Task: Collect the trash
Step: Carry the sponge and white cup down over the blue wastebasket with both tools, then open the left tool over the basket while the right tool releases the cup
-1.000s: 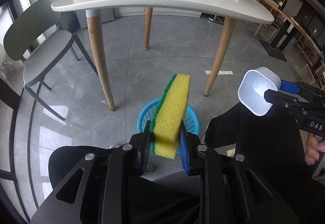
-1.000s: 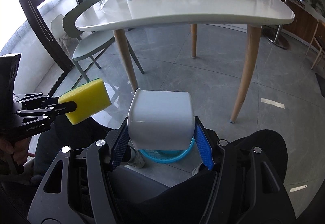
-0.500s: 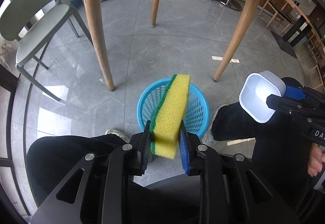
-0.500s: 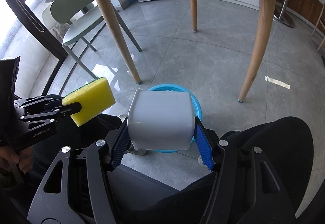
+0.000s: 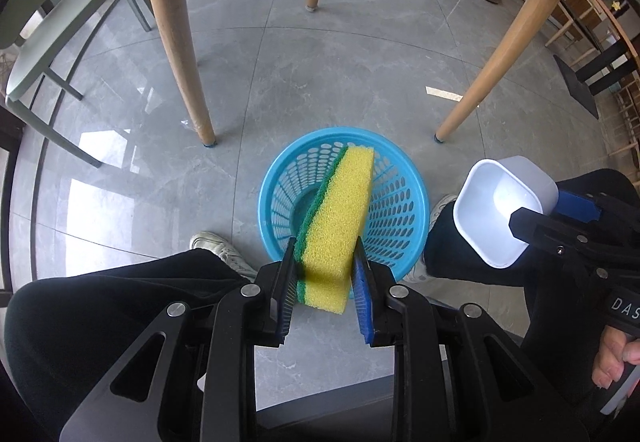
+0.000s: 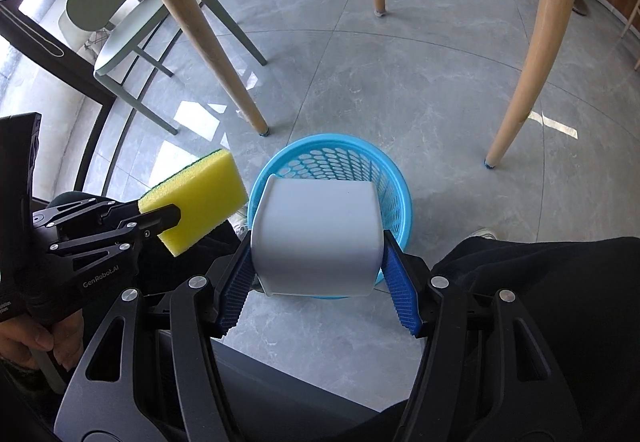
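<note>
Yellow sponge (image 5: 336, 226) is sitting clamped in the left gripper (image 5: 325, 274), hanging above the blue basket (image 5: 276, 177). Right gripper (image 6: 320, 278) is squeezing a white cup (image 6: 316, 234) over it.

Our left hand-held gripper (image 5: 325, 284) clamped on a sponge (image 5: 340, 217), our right hand-held gripper (image 6: 320, 284) pinching a cup (image 6: 316, 238), both tipped steeply down
</note>
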Demonstrator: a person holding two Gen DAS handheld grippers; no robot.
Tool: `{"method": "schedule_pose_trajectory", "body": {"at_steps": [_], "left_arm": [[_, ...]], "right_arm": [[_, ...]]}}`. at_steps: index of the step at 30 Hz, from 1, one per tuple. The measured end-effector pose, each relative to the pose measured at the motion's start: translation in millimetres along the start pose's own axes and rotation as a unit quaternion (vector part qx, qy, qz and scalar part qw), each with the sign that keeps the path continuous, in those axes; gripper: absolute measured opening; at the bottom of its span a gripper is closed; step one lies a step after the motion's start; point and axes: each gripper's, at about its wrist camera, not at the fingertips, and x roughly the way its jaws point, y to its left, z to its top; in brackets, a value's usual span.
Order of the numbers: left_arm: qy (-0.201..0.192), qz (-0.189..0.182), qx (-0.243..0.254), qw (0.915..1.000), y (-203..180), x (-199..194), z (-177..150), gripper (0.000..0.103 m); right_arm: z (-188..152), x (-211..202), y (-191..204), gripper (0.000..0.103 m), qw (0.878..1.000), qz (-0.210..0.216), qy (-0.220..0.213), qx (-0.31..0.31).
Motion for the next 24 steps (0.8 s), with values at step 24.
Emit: {"method": "schedule_pose_trajectory", "body": {"at_steps": [24], "left_arm": [[0.032, 0.016, -0.037, 0.9987, 12, 48, 21, 0.047]], "right_arm": [[23, 77, -21, 0.072, 0.997, 0.008, 0.064, 0.032]]}}
